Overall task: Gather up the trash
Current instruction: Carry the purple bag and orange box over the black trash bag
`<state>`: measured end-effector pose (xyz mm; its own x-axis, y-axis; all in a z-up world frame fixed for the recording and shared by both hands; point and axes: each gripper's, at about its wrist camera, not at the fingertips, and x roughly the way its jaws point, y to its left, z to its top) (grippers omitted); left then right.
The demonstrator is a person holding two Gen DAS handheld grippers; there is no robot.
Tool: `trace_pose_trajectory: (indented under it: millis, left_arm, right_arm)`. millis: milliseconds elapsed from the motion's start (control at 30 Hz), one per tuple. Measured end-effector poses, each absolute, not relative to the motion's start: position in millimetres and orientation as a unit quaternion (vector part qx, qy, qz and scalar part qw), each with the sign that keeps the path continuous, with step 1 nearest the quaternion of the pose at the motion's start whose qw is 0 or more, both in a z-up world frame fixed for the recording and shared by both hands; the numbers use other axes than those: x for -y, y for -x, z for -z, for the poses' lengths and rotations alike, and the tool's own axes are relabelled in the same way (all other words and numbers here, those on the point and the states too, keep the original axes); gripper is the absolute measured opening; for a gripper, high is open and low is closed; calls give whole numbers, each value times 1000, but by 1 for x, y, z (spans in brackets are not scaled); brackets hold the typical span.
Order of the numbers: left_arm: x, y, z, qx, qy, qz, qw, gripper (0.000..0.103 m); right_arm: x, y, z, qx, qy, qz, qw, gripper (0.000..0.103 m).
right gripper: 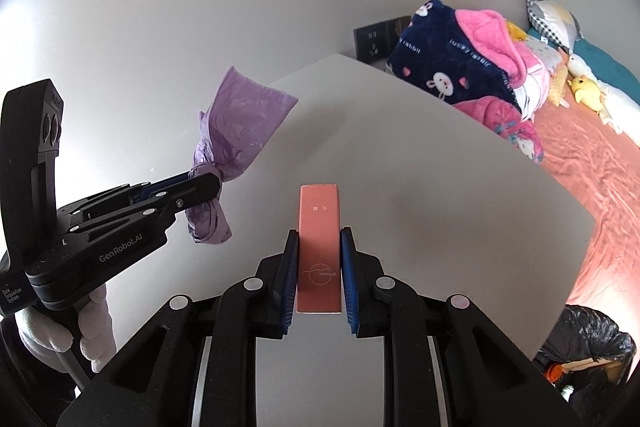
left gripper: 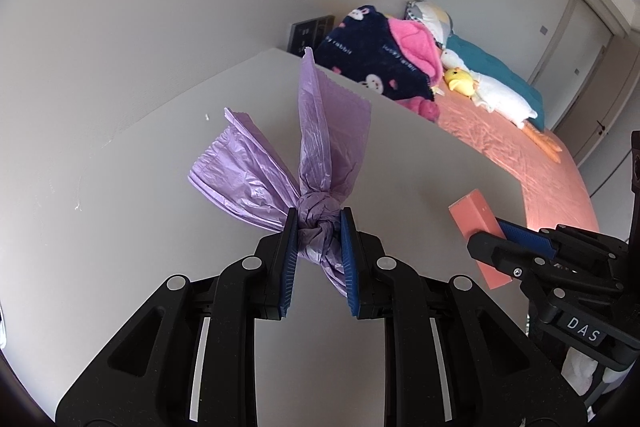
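Black bin bag point(right gripper: 592, 343) cut off bottom-right

The right gripper point(left gripper: 490, 241) carries "DAS" on its body. The left gripper point(right gripper: 216, 189) carries "GenRobot.AI" and a "Data Acquisition System" label. The pink box point(right gripper: 319, 247) shows "Willeve" upside down. The navy blanket point(left gripper: 372, 61) reads "lucky rabbit".

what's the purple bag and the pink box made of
Purple bag: thin plastic film, slightly glossy and see-through, going by its fine crinkles and tight knot. Pink box: probably coated card with a smooth satin finish, given its flat faces, sharp edges and small printed logo.
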<state>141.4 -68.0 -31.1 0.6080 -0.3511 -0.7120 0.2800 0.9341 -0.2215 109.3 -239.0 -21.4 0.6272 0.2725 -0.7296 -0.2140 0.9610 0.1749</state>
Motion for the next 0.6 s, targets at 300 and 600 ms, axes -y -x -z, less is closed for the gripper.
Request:
trace_pose_trajectory:
  millis: [300,600]
  left_arm:
    - [96,-119,8,-390,40,205,897,20]
    - [140,-95,-9,-375,24,246,893,20]
  right_arm:
    - [266,-72,-6,-382,-47,-122,915,21]
    - [304,-36,-22,-365,-56,-91,925,21]
